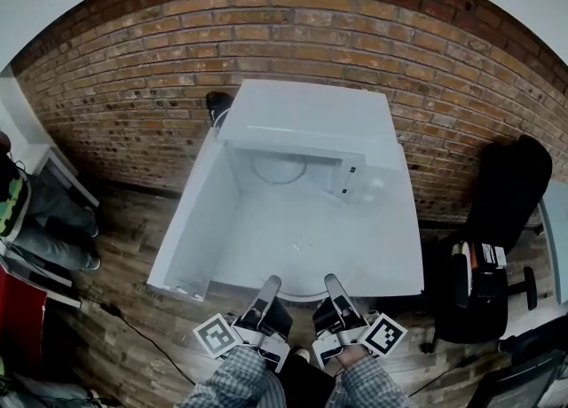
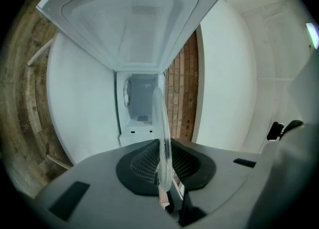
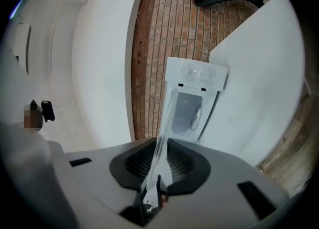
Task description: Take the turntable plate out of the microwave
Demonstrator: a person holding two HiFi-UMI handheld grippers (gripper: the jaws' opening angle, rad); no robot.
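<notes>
Glass turntable plate (image 1: 304,242) lies roughly level, outside the microwave (image 1: 306,122).

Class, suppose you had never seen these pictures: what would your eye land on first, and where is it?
First comes the clear glass plate, out over the white table, with the left tongs and right tongs clamped on its near edge. Behind it stands the white microwave with its door open to the left, against a brick wall.
</notes>
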